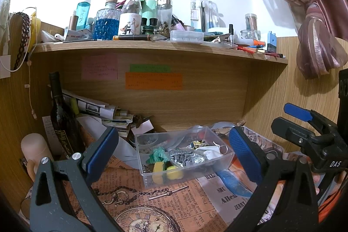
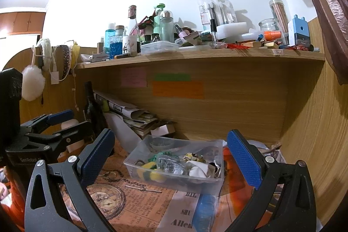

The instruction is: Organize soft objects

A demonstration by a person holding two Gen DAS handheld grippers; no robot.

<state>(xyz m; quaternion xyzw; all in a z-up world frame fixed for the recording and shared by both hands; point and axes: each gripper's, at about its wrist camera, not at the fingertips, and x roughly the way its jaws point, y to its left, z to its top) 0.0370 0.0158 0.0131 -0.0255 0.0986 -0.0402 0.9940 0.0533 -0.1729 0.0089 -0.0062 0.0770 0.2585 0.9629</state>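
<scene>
Both of mine held side by side over the desk, aimed at the clear rectangular plastic bin (image 1: 184,158), I judge so either can reach in. Left gripper (image 1: 174,156): fingers spread wide, nothing between them. Right gripper (image 2: 171,158): likewise wide, empty.

Bin sits on the newspaper-print mat (image 1: 152,199), under the wooden shelf (image 1: 152,47). Inside, heaped loosely: yellow sponge pieces (image 1: 158,171), a teal crumpled wad (image 1: 157,156), crinkled silvery foil (image 1: 187,158), white cloth (image 2: 198,169). Whether the sorting is finished, I cannot tell.

Open space above the clear bin (image 2: 174,169); wine bottle (image 2: 92,110) and paper stack (image 2: 134,116) crowd the left.
</scene>
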